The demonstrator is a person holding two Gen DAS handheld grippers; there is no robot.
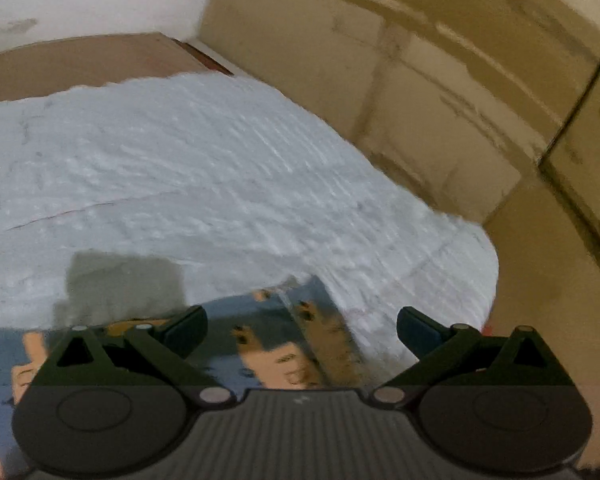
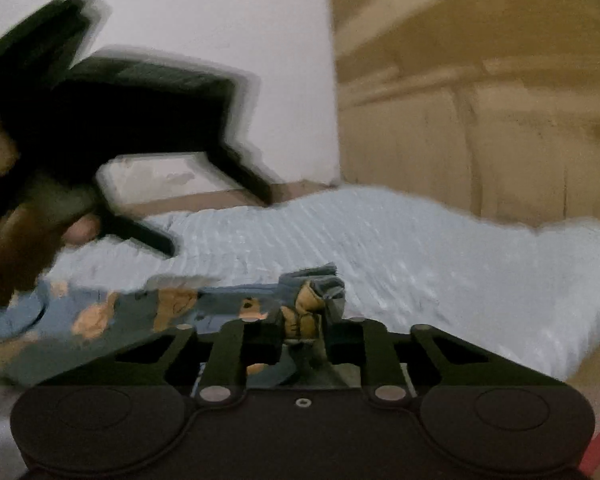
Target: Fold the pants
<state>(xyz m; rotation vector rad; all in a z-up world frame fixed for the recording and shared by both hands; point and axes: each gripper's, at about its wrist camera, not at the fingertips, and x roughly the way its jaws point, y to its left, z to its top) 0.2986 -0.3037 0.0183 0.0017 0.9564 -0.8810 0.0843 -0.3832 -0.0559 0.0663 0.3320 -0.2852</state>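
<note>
The pants (image 1: 260,344) are blue-grey with orange animal prints and lie on a pale blue textured bed cover (image 1: 204,168). In the left wrist view my left gripper (image 1: 302,328) is open, its jaws wide apart above the pants' edge, holding nothing. In the right wrist view my right gripper (image 2: 303,334) is shut on a bunched fold of the pants (image 2: 308,312) and holds it just above the cover (image 2: 440,264). The rest of the pants (image 2: 120,312) spreads left. The left gripper (image 2: 112,120) shows blurred at upper left, held by a hand.
Wooden cabinet panels (image 1: 440,80) stand close behind and to the right of the bed. A white wall (image 2: 220,40) is at the back. A brown headboard or ledge (image 1: 80,60) runs along the far edge of the bed cover.
</note>
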